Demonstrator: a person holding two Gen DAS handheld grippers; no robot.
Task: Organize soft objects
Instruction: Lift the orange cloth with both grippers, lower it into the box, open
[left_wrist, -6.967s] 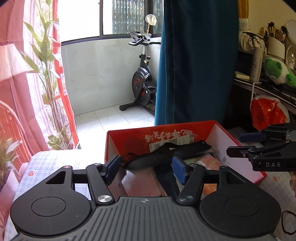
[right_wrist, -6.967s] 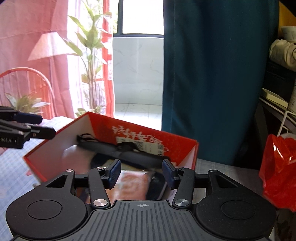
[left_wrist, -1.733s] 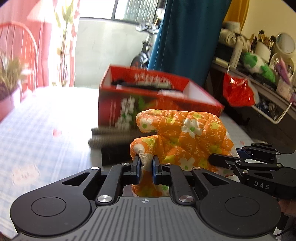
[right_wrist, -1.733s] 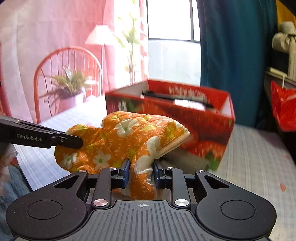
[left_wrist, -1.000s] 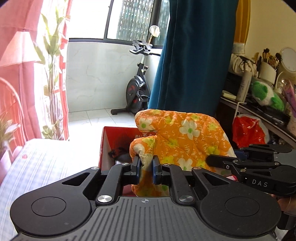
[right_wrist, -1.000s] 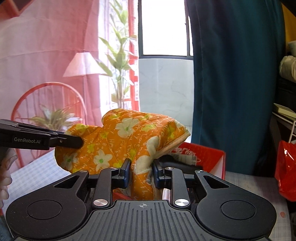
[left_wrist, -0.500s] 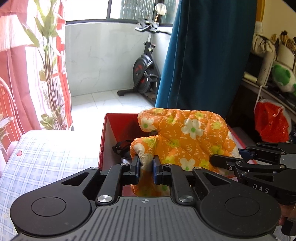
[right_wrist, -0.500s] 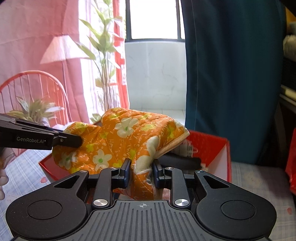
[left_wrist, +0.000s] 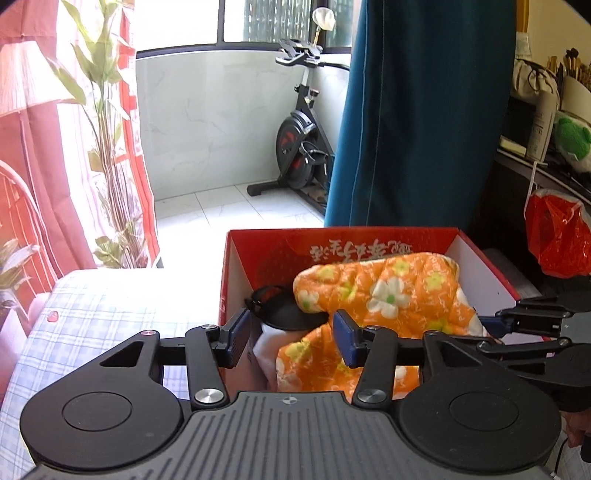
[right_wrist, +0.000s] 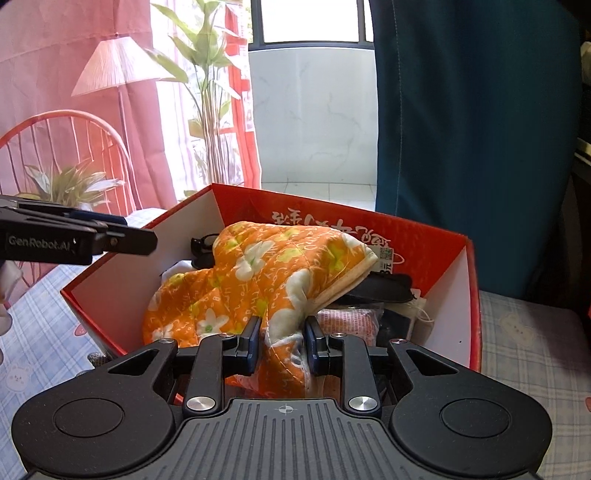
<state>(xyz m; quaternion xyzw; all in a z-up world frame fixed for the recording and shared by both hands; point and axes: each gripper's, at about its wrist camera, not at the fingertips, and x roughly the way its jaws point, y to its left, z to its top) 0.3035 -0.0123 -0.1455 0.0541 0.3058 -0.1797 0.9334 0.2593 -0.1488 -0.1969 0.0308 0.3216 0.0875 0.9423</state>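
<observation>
my orange floral oven mitt lies inside the red cardboard box, draped over what is already in there: a black strap or pouch at its 10 o'clock and a pinkish packet at its 4 o'clock. so i judge this item as good as stowed. my left gripper is spread wide with nothing between the blue pads, sitting at the box's near wall. my right gripper is parted too, but the mitt's cuff runs up between its pads; i can't tell whether either pad touches the cloth, though it doesn't look pinched.

what's left for this item, as i read it, is to back both grippers out. i can't see any other soft objects waiting on the checked tablecloth, so i can't say how much of the task remains.

writing: "genrobot.ai" on the left gripper's finger as seen in the right wrist view, and white chinese characters, upside down, on the box's far inner wall at 12 o'clock, with a small qr label beside them. i can't read the characters.
</observation>
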